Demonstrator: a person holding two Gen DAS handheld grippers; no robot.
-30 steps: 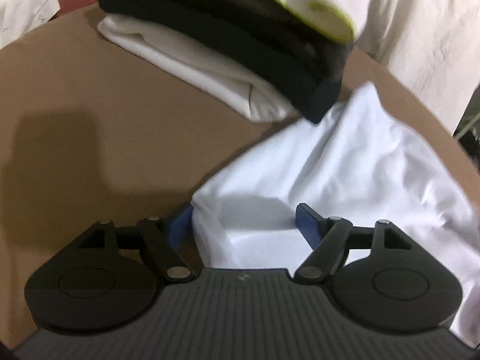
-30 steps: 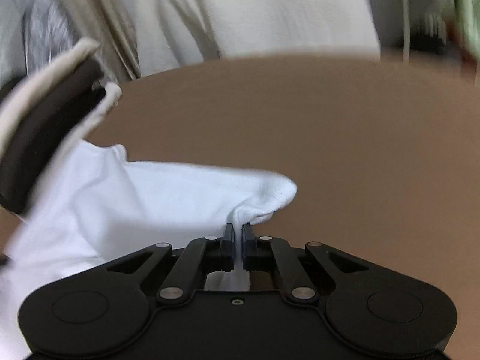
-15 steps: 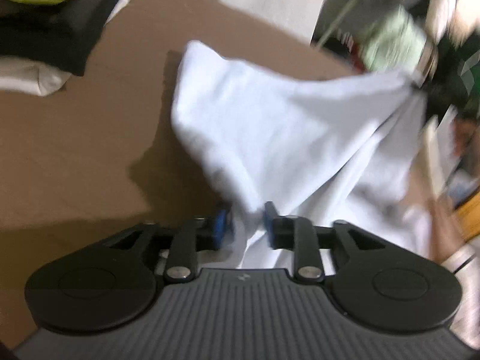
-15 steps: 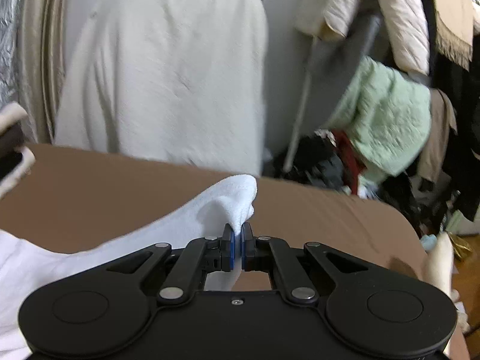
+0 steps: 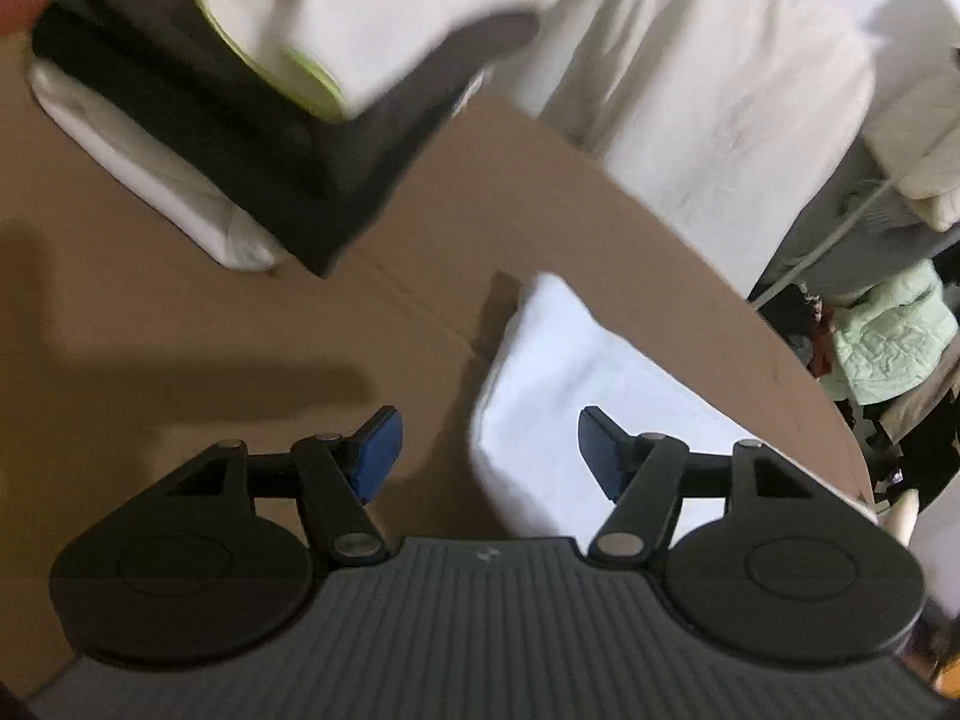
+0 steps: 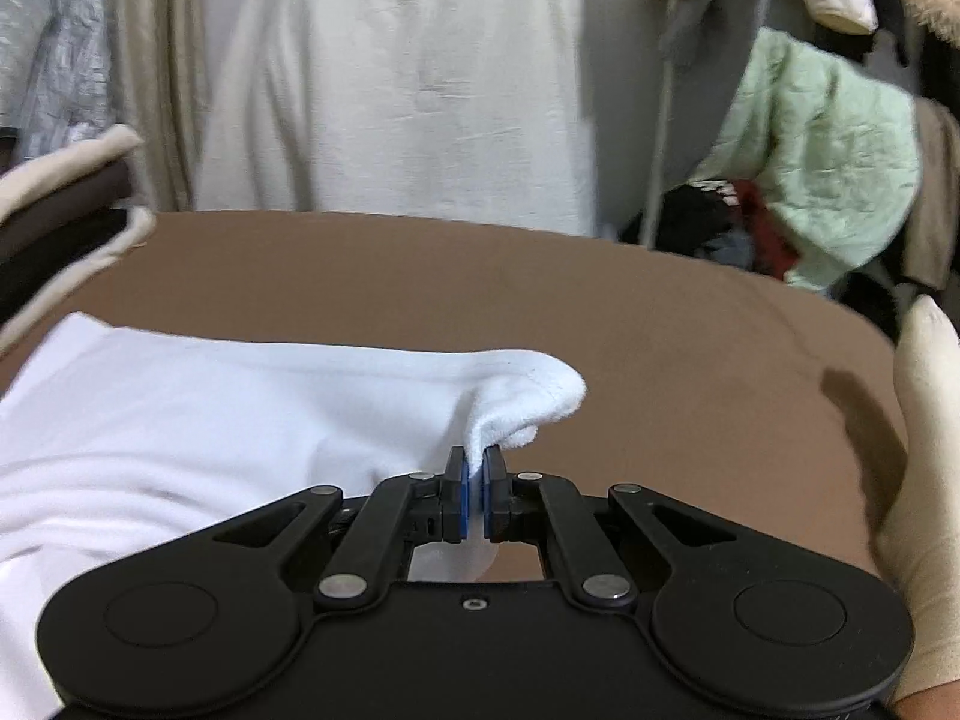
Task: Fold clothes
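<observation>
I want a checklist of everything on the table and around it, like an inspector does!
Surface: brown table, mostly bare.
Job's things: white garment lying on the table; folded stack at the back left.
Clutter: nothing seen on the table.
Grippers: left tool open above the garment's edge; right tool shut on a garment corner.
Cables: nothing seen.
Surroundings: cream cloth hanging behind; green quilted jacket among piled clothes.

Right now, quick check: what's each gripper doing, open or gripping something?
Left gripper: open, holding nothing; white garment lies between its fingers.
Right gripper: shut on a bunched edge of the white garment.
</observation>
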